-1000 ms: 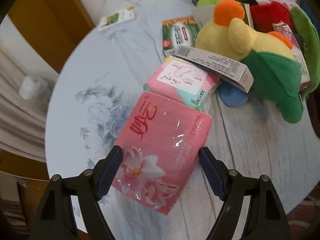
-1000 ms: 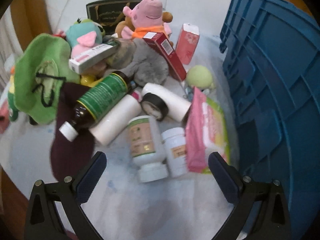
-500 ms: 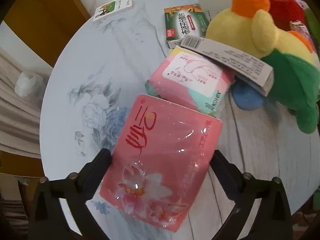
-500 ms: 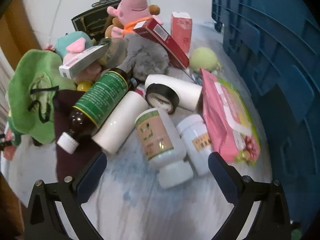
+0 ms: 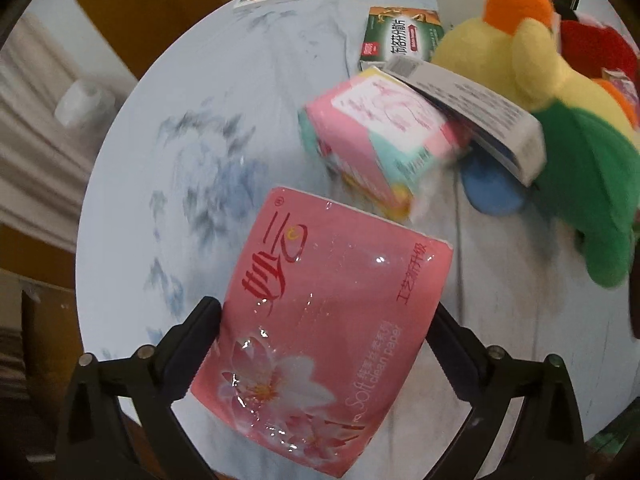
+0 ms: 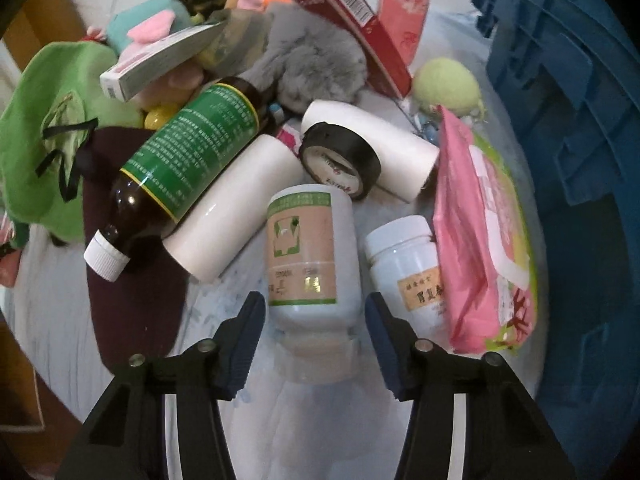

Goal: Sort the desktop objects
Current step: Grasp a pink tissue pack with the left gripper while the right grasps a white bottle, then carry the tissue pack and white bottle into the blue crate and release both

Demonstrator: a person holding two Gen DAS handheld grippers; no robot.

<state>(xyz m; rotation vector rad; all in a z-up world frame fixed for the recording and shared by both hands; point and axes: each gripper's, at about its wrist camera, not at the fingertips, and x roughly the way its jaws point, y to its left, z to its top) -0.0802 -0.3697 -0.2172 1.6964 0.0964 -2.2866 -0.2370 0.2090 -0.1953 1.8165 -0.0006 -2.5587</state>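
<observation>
A pink tissue pack (image 5: 340,280) lies on the pale round table (image 5: 240,100) between the fingers of my left gripper (image 5: 322,312). Those jaws stand wide and do not squeeze the pack. In the right wrist view, a white bottle with a beige and green label (image 6: 310,248) lies on its side with its cap toward me. My right gripper (image 6: 314,304) straddles the bottle's cap end. Its jaws are closing, and a small gap shows on each side between pad and bottle.
Beyond the tissue pack lie another pink pack (image 5: 376,128), a grey box (image 5: 472,108), a yellow and green plush (image 5: 560,128) and a green box (image 5: 404,38). Around the bottle lie a small white jar (image 6: 404,264), pink wipes (image 6: 476,232), a brown bottle (image 6: 188,152) and black tape (image 6: 340,160). A blue crate (image 6: 568,120) stands right.
My left jaws have spread away from the pink tissue pack they were pinching. My right gripper has come down over the bottles, and its jaws have narrowed around the labelled white bottle.
</observation>
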